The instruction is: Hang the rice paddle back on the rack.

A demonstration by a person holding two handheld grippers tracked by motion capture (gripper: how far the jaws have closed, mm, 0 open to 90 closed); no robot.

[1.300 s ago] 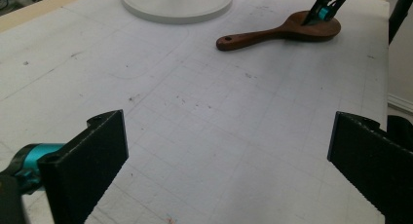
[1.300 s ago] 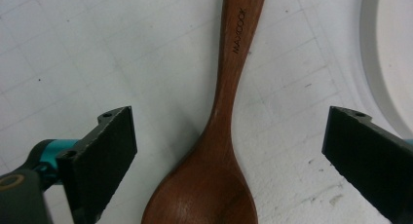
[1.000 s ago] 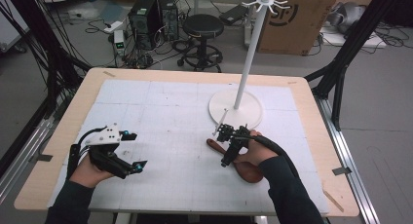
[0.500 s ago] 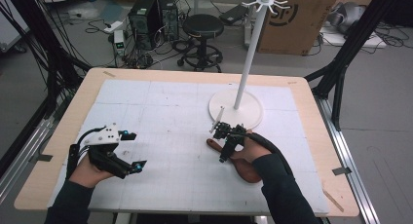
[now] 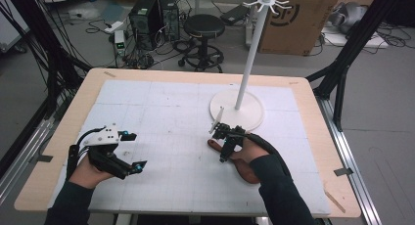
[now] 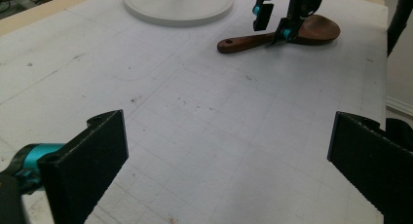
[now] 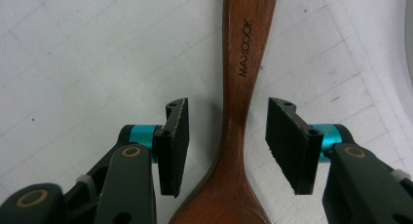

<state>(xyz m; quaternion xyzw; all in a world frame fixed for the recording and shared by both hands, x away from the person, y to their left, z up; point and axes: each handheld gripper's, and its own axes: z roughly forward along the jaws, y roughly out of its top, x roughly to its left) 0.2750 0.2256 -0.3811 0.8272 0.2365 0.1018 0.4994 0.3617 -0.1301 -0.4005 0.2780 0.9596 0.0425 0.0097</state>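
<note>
Now, high view: right gripper (image 5: 221,144) sits low over the handle of the wooden spoon (image 5: 241,164), which lies flat on the white mat of the table (image 5: 58,137), just in front of the round base of the white hanger stand (image 5: 237,109). Compared with a second ago the hand has barely shifted, only settled a touch nearer the handle. Left gripper (image 5: 133,150) rests at the near left of the mat, well apart from the spoon, same spot as before.

Left gripper view: its own jaws spread wide, nothing between them, bare mat ahead. Farther off, the right gripper (image 6: 273,24) straddles the spoon (image 6: 311,30) handle, near the stand base (image 6: 178,4).

Right gripper view: spoon (image 7: 239,107) handle runs up between the two black jaws, with a clear gap on each side, so the pads aren't pressing it yet. Jaws half spread and have just been closing in on the handle.

Meaning: the reach looks done and the pinch is under way; spoon not yet held, still flat on the table. Likely next is finishing the squeeze and lifting, perhaps toward the stand, since the handle tip has a hole.
</note>
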